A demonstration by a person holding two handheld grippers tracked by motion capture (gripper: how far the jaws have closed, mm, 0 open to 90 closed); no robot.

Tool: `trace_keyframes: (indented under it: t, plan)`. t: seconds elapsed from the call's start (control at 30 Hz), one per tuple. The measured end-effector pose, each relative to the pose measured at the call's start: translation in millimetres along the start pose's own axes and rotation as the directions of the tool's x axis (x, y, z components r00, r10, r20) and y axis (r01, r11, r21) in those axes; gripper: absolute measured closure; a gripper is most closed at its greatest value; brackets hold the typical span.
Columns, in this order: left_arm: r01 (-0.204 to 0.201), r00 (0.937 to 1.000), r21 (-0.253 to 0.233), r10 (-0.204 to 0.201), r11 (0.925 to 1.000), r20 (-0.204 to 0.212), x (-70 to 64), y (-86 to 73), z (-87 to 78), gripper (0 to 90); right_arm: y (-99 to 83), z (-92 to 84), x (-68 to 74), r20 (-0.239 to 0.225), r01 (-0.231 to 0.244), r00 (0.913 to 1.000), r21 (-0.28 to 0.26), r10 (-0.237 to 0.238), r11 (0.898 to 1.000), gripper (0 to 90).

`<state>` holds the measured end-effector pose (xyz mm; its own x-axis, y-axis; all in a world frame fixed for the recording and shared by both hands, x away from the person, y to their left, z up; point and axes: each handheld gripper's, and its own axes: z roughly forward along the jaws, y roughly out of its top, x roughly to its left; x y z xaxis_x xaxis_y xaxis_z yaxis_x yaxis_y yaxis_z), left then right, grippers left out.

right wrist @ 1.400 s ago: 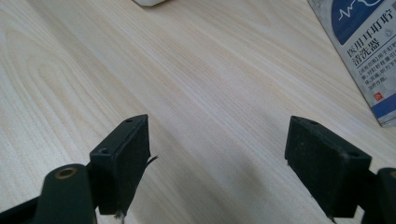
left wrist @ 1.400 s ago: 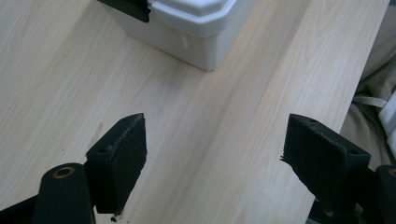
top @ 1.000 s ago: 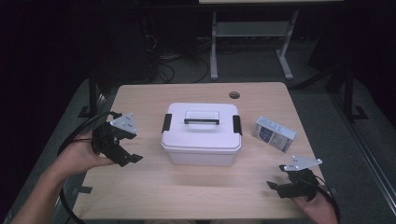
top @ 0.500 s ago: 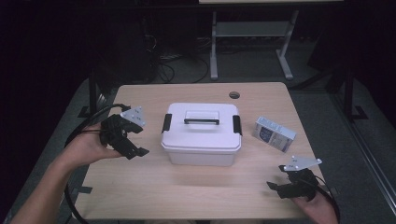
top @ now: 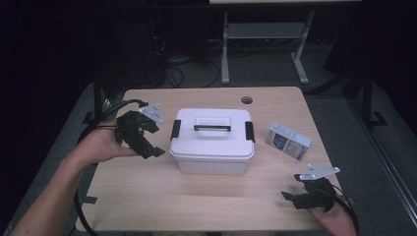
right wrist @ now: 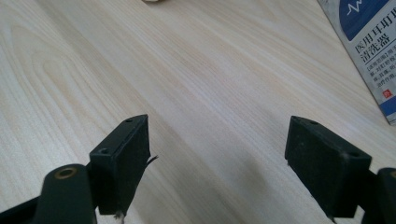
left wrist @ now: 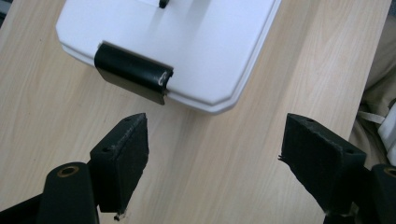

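1. The left gripper hangs just beside the left end of the white storage box, its jaws spread wide and holding nothing. In the left gripper view the black latch on that end sits just ahead of the open jaws, apart from them. I judge it is lined up to take the latch and free the lid.

2. The right gripper rests low at the near right corner of the table, jaws also wide and empty, well apart from the box. It looks parked, leaving the left hand to work.

3. The box stands upright at the middle of the table, lid on. A second black latch shows on its right end and a carrying handle lies flat on top. Both latches appear closed.

4. A small blue-and-white carton lies flat to the right of the box, apart from it — within the right gripper's reach, perhaps waiting to go inside.

5. The table is pale wood grain with a cable hole near the far edge. Beyond it the room is dark — grey floor, loose cables, the legs of another stand.
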<state>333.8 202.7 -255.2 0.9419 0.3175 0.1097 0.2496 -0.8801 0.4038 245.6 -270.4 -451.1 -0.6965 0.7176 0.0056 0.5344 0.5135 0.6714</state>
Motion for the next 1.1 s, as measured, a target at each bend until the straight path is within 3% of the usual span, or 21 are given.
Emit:
trace_keyframes:
  t: [0.83, 1.1]
  plan:
    - [-0.046, 0.9986, 0.029, 0.045, 0.9985, 0.026, 14.2, 44.9, 11.0, 22.8, -1.6, -1.9, -0.9, -0.009, -0.003, 1.0, -0.003, 0.003, 1.0, 21.5]
    - [-0.078, 0.9963, 0.033, 0.077, 0.9964, 0.038, 16.3, 61.9, 16.8, 23.2, -1.5, -2.6, -0.3, -0.01, -0.006, 0.9999, -0.006, 0.006, 1.0, 21.6]
